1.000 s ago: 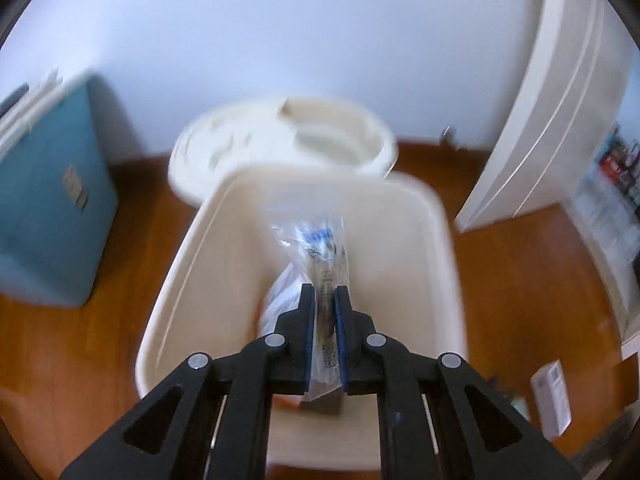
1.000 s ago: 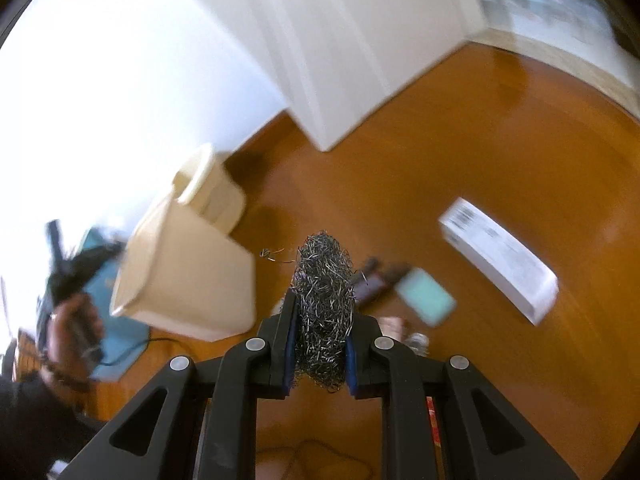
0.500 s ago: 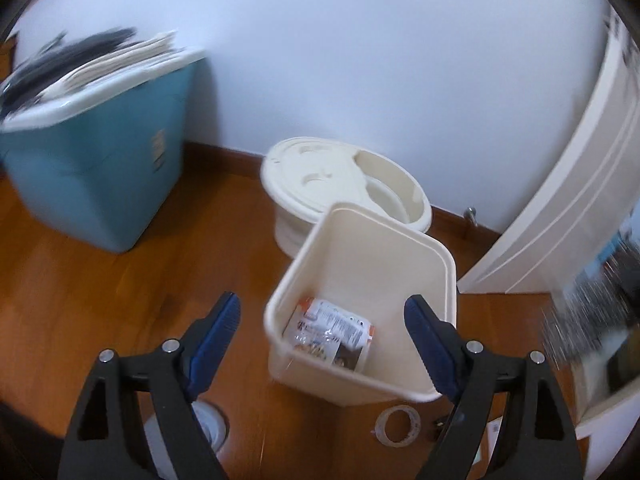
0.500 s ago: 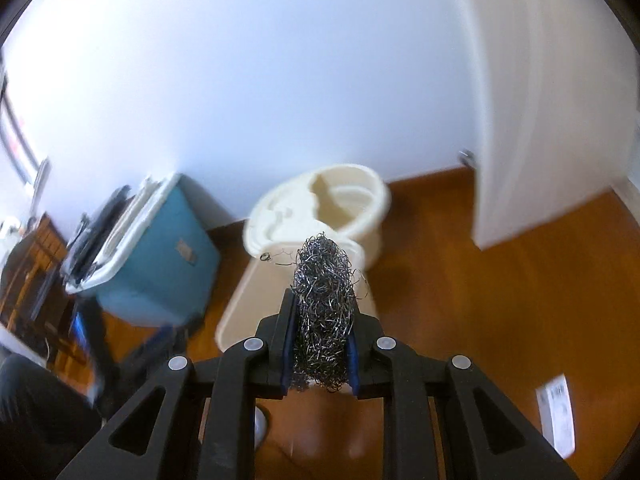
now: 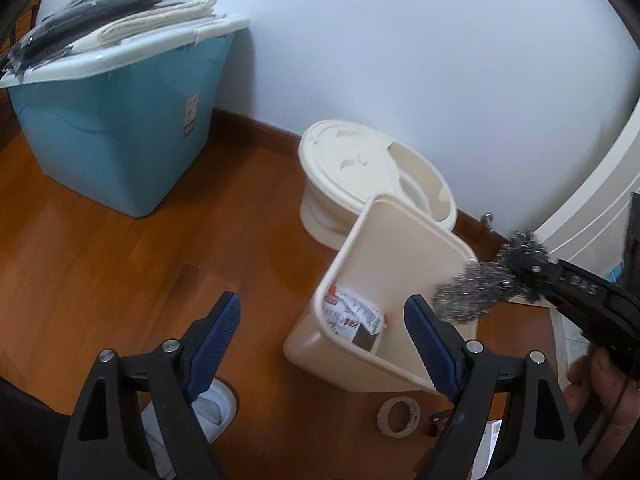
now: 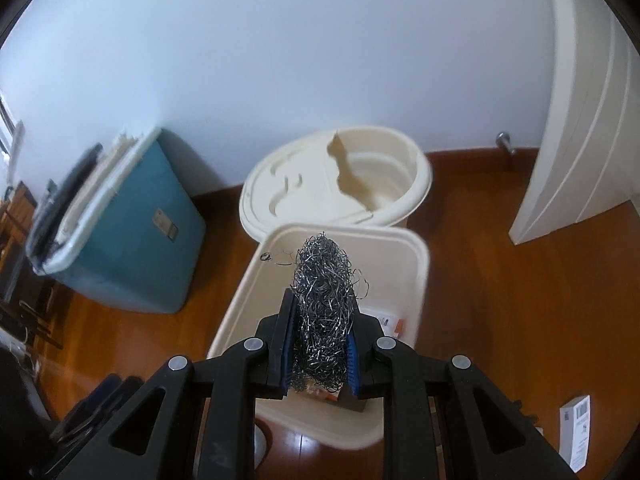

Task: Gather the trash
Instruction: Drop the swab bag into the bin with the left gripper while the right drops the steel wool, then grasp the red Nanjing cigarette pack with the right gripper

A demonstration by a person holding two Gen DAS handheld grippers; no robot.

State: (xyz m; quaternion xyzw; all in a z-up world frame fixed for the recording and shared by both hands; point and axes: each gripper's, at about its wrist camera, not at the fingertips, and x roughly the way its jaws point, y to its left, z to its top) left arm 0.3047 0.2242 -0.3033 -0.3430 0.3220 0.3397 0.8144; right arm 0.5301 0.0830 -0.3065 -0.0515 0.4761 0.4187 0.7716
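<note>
A cream rectangular trash bin [image 5: 404, 240] [image 6: 416, 272] stands on the wood floor with a plastic wrapper [image 5: 352, 314] inside. My right gripper [image 6: 320, 332] is shut on a steel wool scrubber [image 6: 324, 300] and holds it above the bin's opening; the scrubber also shows in the left wrist view [image 5: 476, 288]. My left gripper [image 5: 324, 344] is open and empty, held back to the left of the bin.
A round cream lidded pail [image 5: 360, 168] stands behind the bin by the wall. A teal storage box [image 5: 120, 128] with folded cloth on top sits at the left. A tape roll [image 5: 400, 416] and a white carton [image 6: 576, 436] lie on the floor. A white door [image 6: 588, 120] is at the right.
My left gripper opened, dropped the wrapper into the bin and pulled back to the left. My right gripper carried the steel wool from over the floor to above the bin.
</note>
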